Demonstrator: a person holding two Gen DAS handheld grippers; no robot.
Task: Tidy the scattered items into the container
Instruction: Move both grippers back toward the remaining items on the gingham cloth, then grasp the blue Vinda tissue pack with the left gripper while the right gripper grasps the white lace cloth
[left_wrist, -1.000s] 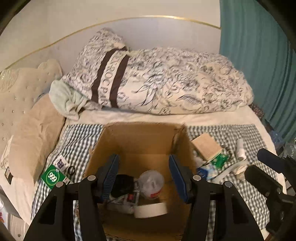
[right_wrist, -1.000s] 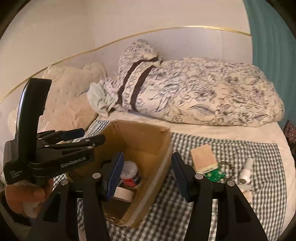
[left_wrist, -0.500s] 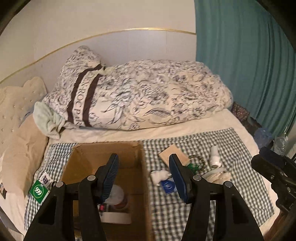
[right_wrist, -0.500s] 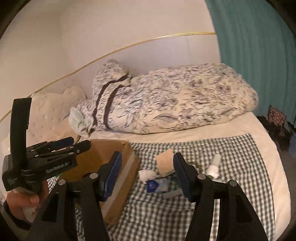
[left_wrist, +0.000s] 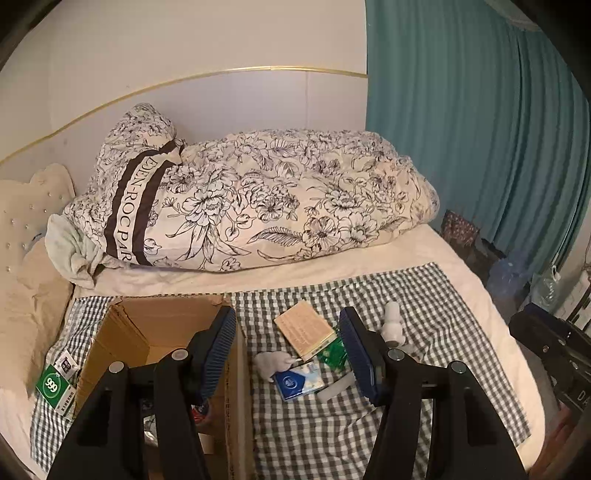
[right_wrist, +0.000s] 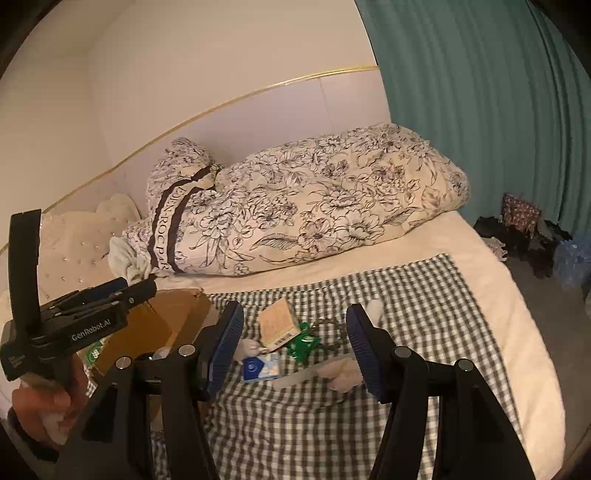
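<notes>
Scattered items, notably the blue packet (right_wrist: 260, 367) on the checked cloth (right_wrist: 424, 295) beside the cardboard box (left_wrist: 155, 325), lie directly ahead of the half-open, empty right gripper (right_wrist: 291, 350), the nearer tool.

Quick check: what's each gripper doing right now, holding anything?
Left gripper: open, holding nothing, beside the cardboard box.
Right gripper: open, holding nothing, facing the scattered items.

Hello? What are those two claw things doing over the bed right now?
Both grippers, left and right, open, empty. Cardboard box partly filled; tan box, blue packet loose on checked cloth. Nothing blocking.
</notes>
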